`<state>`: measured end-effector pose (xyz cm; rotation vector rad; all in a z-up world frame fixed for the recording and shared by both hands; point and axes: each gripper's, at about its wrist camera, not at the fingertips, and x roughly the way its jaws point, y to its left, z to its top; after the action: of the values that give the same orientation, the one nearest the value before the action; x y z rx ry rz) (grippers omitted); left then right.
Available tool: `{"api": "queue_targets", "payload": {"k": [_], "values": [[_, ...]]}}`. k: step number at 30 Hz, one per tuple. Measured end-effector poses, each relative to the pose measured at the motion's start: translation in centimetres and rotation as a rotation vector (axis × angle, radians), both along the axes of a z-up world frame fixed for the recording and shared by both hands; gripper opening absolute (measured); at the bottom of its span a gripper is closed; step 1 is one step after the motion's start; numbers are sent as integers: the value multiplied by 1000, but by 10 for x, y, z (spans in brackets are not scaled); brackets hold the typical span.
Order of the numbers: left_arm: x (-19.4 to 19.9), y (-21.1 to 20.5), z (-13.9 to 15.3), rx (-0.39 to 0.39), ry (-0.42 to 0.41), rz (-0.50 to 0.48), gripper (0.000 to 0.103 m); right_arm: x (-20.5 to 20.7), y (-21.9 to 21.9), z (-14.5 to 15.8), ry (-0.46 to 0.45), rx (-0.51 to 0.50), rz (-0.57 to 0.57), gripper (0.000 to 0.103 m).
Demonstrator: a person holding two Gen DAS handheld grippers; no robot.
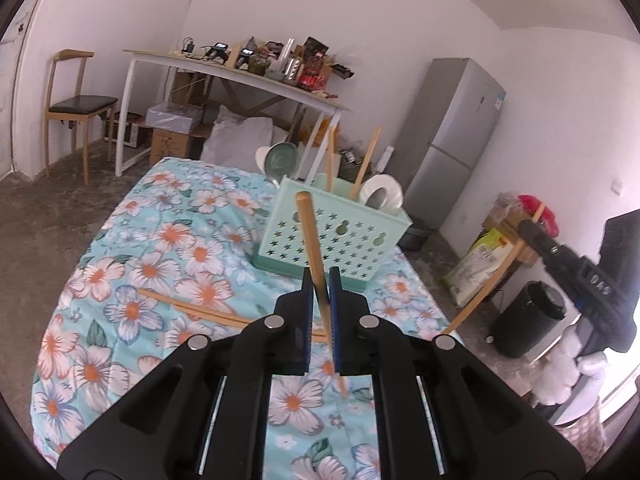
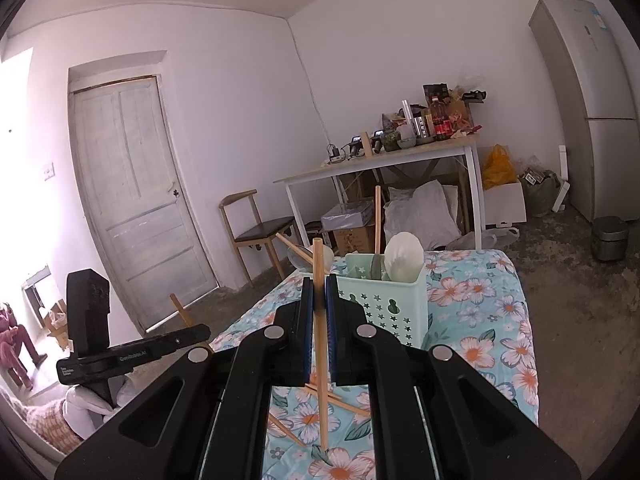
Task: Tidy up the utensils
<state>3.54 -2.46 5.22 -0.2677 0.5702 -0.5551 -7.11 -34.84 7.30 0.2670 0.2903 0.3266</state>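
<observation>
a: nearest the lens, what's the left gripper doing?

b: its blue-padded jaws are clamped on a pale wooden chopstick, which stands nearly upright, tilted a little, with its lower tip down near the floral turquoise tablecloth.

a: and the right gripper?

b: likewise closed on a second light wooden chopstick, held upright, its low end near the cloth.

a: the container?

b: a mint-green plastic utensil basket with star-shaped cutouts stands on the cloth just beyond both grippers. two more wooden chopsticks lean up out of it, and a white ladle-shaped spoon sits at its right end in the left view. a green and white bowl-shaped piece shows just behind its left end; i cannot tell whether that one is inside.

a: anything loose on the cloth?

b: a pair of wooden chopsticks lies flat to the left, partly hidden behind the left gripper's body.

a: further out?

b: a white-legged table piled with clutter, a wooden chair with a dark seat, a grey refrigerator and a black bin on the floor.
</observation>
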Motion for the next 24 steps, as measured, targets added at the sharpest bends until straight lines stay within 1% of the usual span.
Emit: {"api": "queue_targets", "payload": {"k": [4,7,24], "values": [[-2,-3,4,-37,-16,-20,5,0,-1,0,0,-1,1,6],[-4,-5,5,-47,-29,-28,5,0,-2,-1,0,2,0,6],[-5,-6,7,-61,-36,-34,5,0,-5,-5,2,16,-4,6]]}}
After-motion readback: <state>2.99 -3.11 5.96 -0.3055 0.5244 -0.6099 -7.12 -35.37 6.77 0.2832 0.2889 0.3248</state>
